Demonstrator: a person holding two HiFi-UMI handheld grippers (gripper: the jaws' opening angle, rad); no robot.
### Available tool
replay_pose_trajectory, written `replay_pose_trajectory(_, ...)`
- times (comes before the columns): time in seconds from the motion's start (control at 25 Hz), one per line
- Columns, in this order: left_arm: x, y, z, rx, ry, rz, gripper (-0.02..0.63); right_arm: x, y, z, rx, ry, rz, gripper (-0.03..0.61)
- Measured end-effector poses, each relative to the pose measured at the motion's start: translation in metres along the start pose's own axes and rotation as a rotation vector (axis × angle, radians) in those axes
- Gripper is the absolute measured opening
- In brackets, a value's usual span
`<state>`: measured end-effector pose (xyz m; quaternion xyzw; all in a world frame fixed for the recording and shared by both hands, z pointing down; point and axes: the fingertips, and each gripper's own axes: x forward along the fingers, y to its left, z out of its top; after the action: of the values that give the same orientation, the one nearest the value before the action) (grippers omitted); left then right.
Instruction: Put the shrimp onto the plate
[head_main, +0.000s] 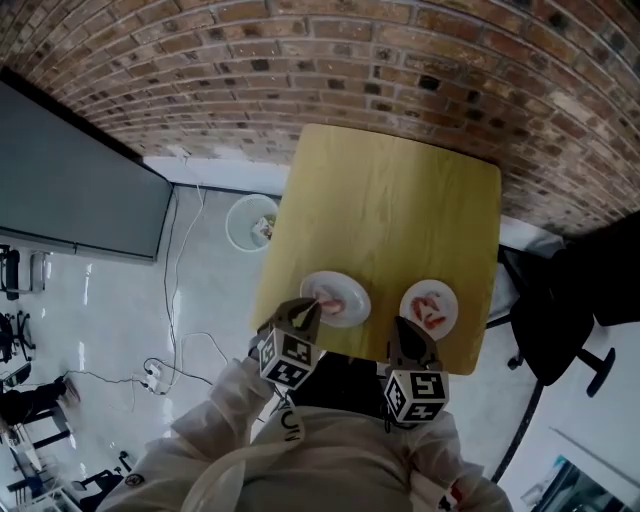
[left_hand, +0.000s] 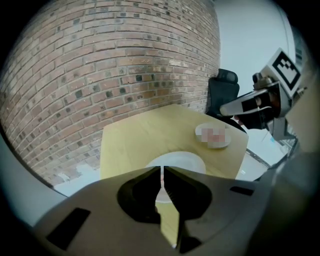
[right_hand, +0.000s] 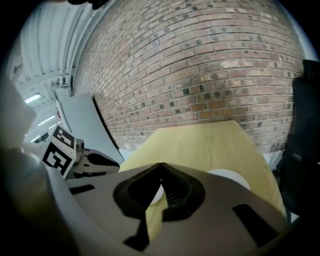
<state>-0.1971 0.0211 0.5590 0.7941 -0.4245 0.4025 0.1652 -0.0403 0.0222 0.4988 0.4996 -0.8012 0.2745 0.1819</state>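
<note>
The left gripper (left_hand: 162, 170) has its jaws drawn together to a hairline slit, and nothing shows between them except a sliver of the white plate beyond. The right gripper (right_hand: 160, 165) is the same, with its tips meeting and nothing held. Both hang over the near edge of the yellow table (head_main: 390, 200) and tilt downward, each lined up with a plate of its own. I take that as a ready stance between grasps, not a carry.

Two white plates sit side by side close to the near edge, probably so that each is in easy reach of one hand. The left plate (head_main: 352, 290) lies just beyond the left gripper's tips, which in the head view overlap its near-left rim, though contact cannot be judged. The right plate (head_main: 446, 292) lies just beyond the right gripper. Pinkish shrimp pieces rest on both, some on the left plate (head_main: 329, 304) and some on the right (head_main: 431, 312), so it is not clear which plate is the source. The rest of the tabletop is bare.

With both jaws empty, any further transfer would call for opening one gripper and lowering it onto a piece.
</note>
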Motion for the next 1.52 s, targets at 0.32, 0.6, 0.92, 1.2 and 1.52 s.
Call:
replay_pose_trajectory(0.32,0.006,0.016,-0.015,0.059,0.024,-0.038,0.025,0.007,0.011,-0.002,-0.006,0.006,-0.012,0.023)
replay_pose_trajectory(0.6,0.014,0.016,-0.022,0.137,0.043,-0.117,0.037,0.008,0.013,-0.004,-0.003,0.010,-0.028,0.023)
replay_pose_trajectory(0.92,0.033,0.011,-0.029,0.355,0.116,-0.228,0.164,0.004,0.005,-0.008,0.012,0.016,-0.057,0.023)
replay_pose_trajectory(1.2,0.047,0.007,-0.030,0.591,0.151,-0.298,0.175,-0.001,-0.005,-0.014,0.031,0.024,-0.082,0.023)
replay_pose_trajectory(1.52,0.064,0.003,-0.030,0.755,0.184,-0.326,0.179,-0.004,-0.019,-0.020,0.053,0.023,-0.111,0.023)
